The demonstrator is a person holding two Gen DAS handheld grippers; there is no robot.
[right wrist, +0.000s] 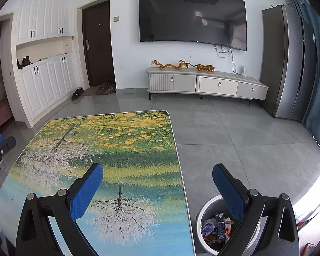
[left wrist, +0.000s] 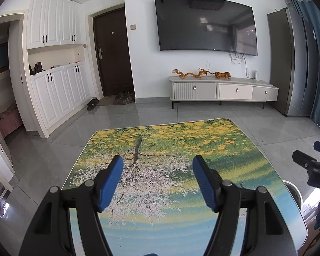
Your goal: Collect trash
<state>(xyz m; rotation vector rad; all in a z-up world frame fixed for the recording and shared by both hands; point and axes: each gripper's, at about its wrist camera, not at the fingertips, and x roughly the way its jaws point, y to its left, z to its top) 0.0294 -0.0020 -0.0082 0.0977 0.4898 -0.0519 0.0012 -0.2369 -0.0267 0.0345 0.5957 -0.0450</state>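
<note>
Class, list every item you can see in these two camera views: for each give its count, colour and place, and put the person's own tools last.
Table with printed tree-and-flower top: one, green, yellow, blue; foreground.
Round metal trash bin: one, silvery; floor right of table, holding wrappers and a dark carton.
Wall-mounted television: one, black; far wall.
Low TV cabinet: one, pale grey-white; under television.
Dragon and tiger figurines: orange-gold; on the cabinet.
Entry door: one, dark brown; left of television.
Built-in cupboards: white; left wall.
Shoes: dark; by door.
Refrigerator: one, grey; right.
Curtain: blue; far right.
Left hand-held gripper: blue pads, open.
Right hand-held gripper: blue pads, open.
</note>
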